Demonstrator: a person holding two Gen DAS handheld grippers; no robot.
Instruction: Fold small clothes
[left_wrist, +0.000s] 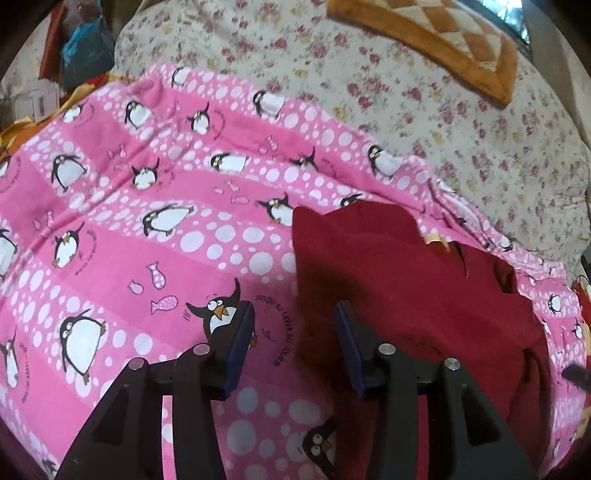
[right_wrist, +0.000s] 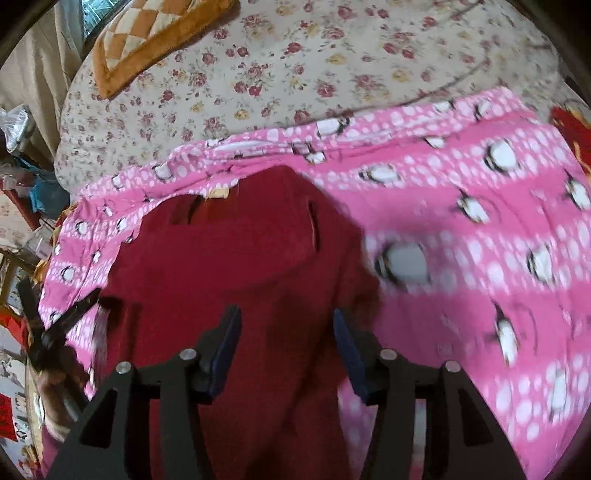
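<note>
Left gripper spread above the garment's left edge, right gripper spread over the garment, red garment lying on pink penguin sheet, floral bedspread beyond the sheet, orange cushion farther back

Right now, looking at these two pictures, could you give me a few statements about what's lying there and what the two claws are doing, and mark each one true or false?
1. The dark red garment lies on a pink penguin-print cloth. True.
2. The left gripper is clamped on the garment. False: its fingers are apart and nothing is between them.
3. The right gripper is open above the red garment. True.
4. The bed cover beyond the pink cloth is plain blue. False: it is cream with small flowers.
5. An orange and cream checked cushion sits on the flowered cover. True.
</note>
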